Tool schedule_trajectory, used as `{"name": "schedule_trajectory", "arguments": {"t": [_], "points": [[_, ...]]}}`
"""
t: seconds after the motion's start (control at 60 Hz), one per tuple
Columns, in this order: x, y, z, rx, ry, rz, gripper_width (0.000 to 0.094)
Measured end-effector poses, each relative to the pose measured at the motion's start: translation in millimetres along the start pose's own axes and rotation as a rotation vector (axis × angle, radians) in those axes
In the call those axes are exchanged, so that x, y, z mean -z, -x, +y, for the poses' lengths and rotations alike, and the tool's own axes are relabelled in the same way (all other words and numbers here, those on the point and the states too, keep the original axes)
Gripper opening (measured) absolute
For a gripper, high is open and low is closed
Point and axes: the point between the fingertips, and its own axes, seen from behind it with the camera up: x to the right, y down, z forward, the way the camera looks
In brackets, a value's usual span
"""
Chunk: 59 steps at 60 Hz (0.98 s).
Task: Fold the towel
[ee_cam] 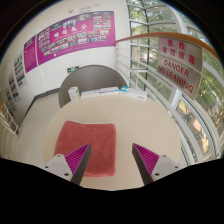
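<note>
A pink-red towel (88,142) lies flat on the pale round table (140,125), roughly rectangular. My gripper (112,160) hovers over the table's near side with its fingers wide apart and nothing between them but towel and table. The left finger (76,158) is over the towel's near left part. The right finger (149,159) is over bare table, to the right of the towel's right edge.
A grey chair (88,80) stands at the table's far side. Beyond it is a wall with magenta posters (72,37). Glass panes with a red and white danger sign (172,62) run along the right.
</note>
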Motion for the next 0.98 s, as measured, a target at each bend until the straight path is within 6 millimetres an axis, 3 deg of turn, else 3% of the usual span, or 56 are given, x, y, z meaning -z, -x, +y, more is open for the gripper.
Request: {"name": "schedule_trajectory", "arguments": {"t": [0.067,0.217,0.35,0.483,0.617,0.767,0.883,0.983], "points": [[7,-8,0,0.019,-0.014,0.005,0.0854],[44,-11,-9,0.042,-0.027,0.017,0.0855],[95,-1,-24,0.076,-0.084,0.038,0.0857],[159,14,-23,0.089,-0.142,0.063,0.0851],[225,36,0,0.089,-0.167,0.085,0.0859],[292,59,51,0.104,-0.159,0.09,0.0856],[326,69,75,0.103,-0.151,0.077,0.0857],[347,70,80,0.102,-0.165,0.069,0.0855]]}}
